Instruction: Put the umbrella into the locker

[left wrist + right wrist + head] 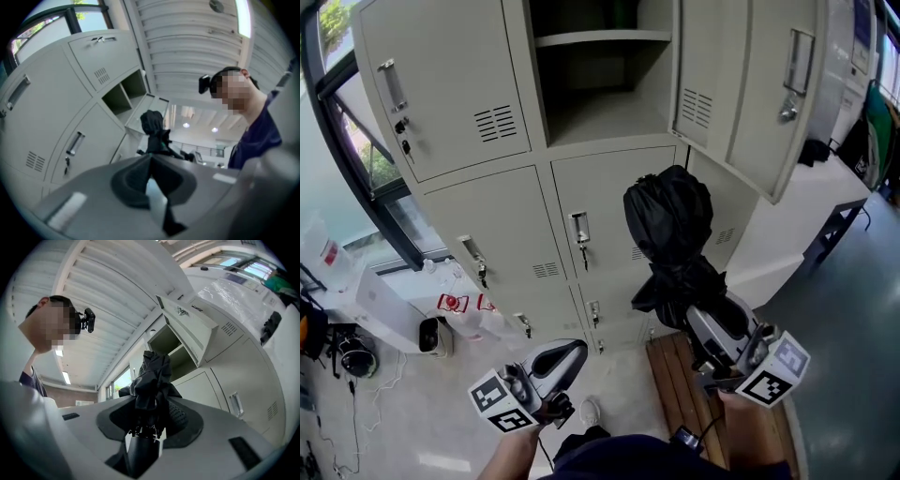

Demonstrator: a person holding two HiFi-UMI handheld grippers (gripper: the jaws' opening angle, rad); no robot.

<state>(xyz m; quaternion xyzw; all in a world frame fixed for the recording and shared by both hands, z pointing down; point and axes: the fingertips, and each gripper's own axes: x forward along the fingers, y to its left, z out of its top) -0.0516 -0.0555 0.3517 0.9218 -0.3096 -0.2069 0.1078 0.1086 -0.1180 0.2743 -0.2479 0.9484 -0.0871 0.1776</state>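
Observation:
A folded black umbrella stands upright in my right gripper, which is shut on its lower end. It is held in front of the middle lockers, below the open locker with its inner shelf and its door swung out to the right. In the right gripper view the umbrella rises from between the jaws of the right gripper toward the open locker. My left gripper hangs lower left, shut and empty. The left gripper view shows the left gripper and the umbrella beyond.
Closed grey lockers with handles and keys fill the wall. A wooden bench lies below the right gripper. A window frame and white containers sit on the left, and a white table on the right.

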